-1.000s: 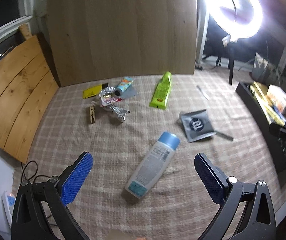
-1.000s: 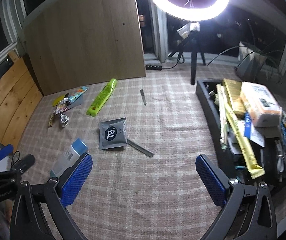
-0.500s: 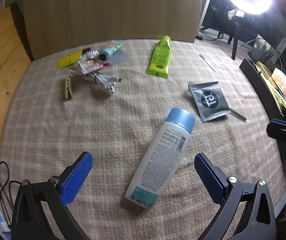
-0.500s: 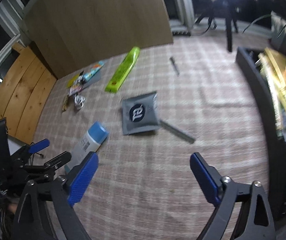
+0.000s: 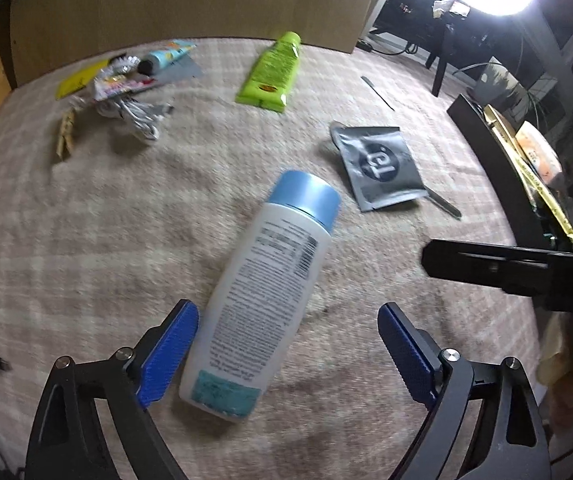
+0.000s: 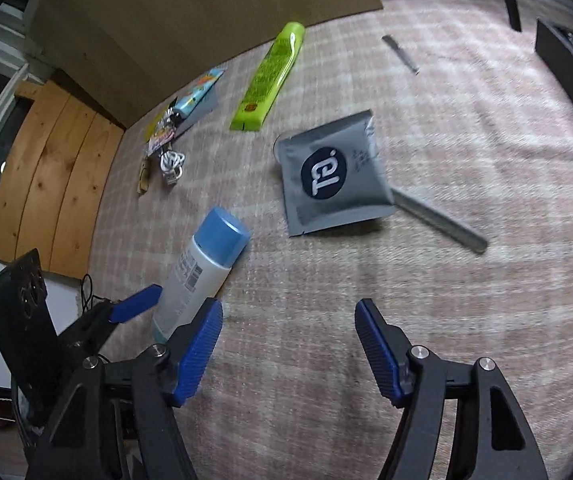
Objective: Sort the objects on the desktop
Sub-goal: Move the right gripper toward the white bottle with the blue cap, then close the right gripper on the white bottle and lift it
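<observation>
A white bottle with a blue cap (image 5: 270,280) lies on its side on the checked cloth (image 5: 86,240). My left gripper (image 5: 286,320) straddles its lower half, jaws closing. The left pad is right beside the bottle and the right pad stands well clear of it. In the right wrist view the bottle (image 6: 202,264) lies left of my right gripper (image 6: 288,320), whose jaws are closing over bare cloth with nothing between them. A grey pouch (image 6: 334,172) and a metal file (image 6: 438,220) lie ahead of it. My left gripper's blue finger (image 6: 138,308) shows beside the bottle.
Farther back lie a green tube (image 5: 274,72), a white cable (image 5: 134,114), a clothespin (image 5: 65,138), a small light-blue tube (image 5: 166,56) and a thin metal strip (image 5: 378,94). A black bin (image 5: 498,152) holding several items stands at the right. A wooden board stands behind.
Both grippers have dropped toward the cloth and tipped downward. The bottle now lies between the left jaws. The right jaws have narrowed clearly, the left only slightly.
</observation>
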`<action>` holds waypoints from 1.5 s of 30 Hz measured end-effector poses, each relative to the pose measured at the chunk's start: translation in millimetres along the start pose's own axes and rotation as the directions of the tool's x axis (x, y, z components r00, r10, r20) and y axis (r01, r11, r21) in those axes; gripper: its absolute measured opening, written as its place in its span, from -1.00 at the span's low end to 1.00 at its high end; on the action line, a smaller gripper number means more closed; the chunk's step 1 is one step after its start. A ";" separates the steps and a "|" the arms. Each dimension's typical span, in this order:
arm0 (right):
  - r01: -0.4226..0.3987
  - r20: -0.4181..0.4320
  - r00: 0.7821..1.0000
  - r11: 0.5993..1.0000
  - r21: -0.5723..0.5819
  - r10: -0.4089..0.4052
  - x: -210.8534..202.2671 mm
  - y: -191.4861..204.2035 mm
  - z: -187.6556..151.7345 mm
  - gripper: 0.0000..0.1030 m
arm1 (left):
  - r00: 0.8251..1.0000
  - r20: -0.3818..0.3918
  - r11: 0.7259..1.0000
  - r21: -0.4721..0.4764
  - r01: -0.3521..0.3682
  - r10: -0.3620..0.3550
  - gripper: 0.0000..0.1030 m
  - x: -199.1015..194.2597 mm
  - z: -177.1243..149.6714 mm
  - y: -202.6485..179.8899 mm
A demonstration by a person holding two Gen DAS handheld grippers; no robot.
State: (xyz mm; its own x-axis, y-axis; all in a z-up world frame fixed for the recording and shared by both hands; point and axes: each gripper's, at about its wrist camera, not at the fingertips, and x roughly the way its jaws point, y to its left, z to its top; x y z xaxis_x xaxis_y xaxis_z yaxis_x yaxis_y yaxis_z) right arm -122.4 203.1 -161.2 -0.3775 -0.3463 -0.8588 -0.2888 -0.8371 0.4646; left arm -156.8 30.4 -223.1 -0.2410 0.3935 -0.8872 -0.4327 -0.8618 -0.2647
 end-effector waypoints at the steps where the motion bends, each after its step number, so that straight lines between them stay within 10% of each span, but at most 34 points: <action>1: -0.007 -0.008 1.000 1.000 0.003 0.007 3.0 -0.2 0.3 0.24 | 1.000 -0.007 1.000 -0.006 0.024 -0.024 0.77 1.5 -1.3 -2.1; 28: -0.166 -0.150 0.975 0.986 -0.016 0.162 61.4 25.1 20.8 -0.23 | 0.995 -0.002 0.994 -0.026 0.103 -0.103 0.12 8.9 -0.6 -8.6; 45: -0.174 -0.073 0.982 0.984 0.023 0.176 11.5 -25.8 14.1 -0.25 | 0.984 -0.029 0.984 -0.012 0.178 -0.178 0.00 11.9 1.1 -76.5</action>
State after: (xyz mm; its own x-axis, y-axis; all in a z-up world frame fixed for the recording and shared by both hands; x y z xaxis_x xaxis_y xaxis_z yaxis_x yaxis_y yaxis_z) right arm -131.7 226.7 -180.0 -0.3572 -0.5179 -0.7773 -0.2391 -0.7537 0.6121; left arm -127.5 101.4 -213.0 -0.1351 0.5315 -0.8362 -0.4585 -0.7817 -0.4228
